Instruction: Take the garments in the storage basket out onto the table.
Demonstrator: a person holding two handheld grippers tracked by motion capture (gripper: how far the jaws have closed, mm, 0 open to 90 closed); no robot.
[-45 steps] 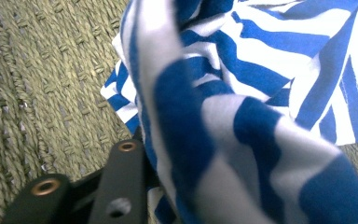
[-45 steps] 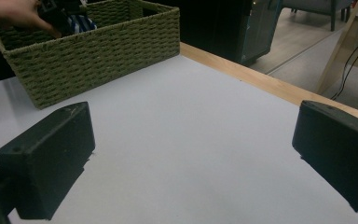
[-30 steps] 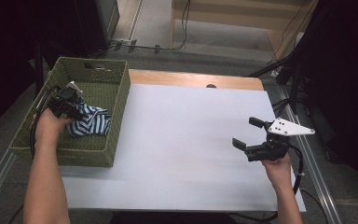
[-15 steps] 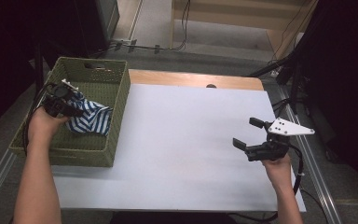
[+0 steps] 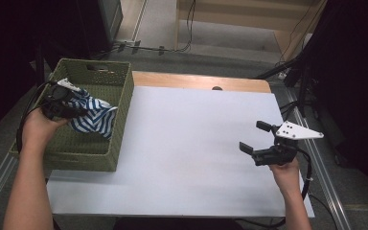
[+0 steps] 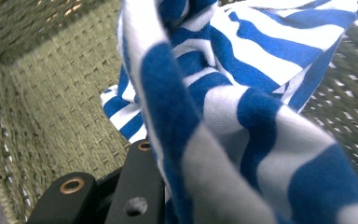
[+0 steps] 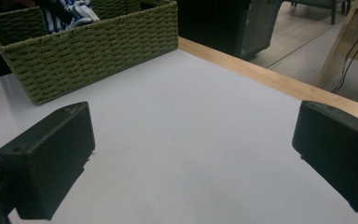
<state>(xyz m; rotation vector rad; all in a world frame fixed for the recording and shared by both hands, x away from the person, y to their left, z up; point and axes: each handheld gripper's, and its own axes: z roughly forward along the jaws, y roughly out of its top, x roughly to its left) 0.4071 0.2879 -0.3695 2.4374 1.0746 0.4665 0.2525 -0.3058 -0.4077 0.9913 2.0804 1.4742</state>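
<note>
In the high view the white tabletop (image 5: 187, 143) carries a green woven basket (image 5: 120, 120) at about nine o'clock, its far rim toward ten; a strip of bare wood (image 5: 196, 80) runs along the tabletop's twelve o'clock edge; the left gripper (image 5: 60, 103) sits over the basket's nine o'clock side, held by the person's left hand (image 5: 40, 127), and a blue-and-white striped cloth (image 5: 93, 117) hangs from it, bunched, its lower folds inside the basket near the three o'clock wall; in the left gripper view the cloth (image 6: 242, 107) drapes close before the camera over the black fingers (image 6: 137, 186), which are closed on a fold of it, with the basket's woven floor and walls (image 6: 46, 102) behind; the right gripper (image 5: 261, 141) hovers near the tabletop's four o'clock area, well apart from the basket, gripped from below by the right hand (image 5: 285, 170), a grey three-cornered plate (image 5: 297, 130) on top; its fingers (image 7: 51, 149) stand wide apart with nothing between them, bare white tabletop (image 7: 191, 140) showing in the gap; in that right gripper view the basket (image 7: 88, 51) lies toward eleven o'clock, the striped cloth (image 7: 70, 14) raised above its rim, the wooden edge (image 7: 270, 79) running toward two o'clock.
</note>
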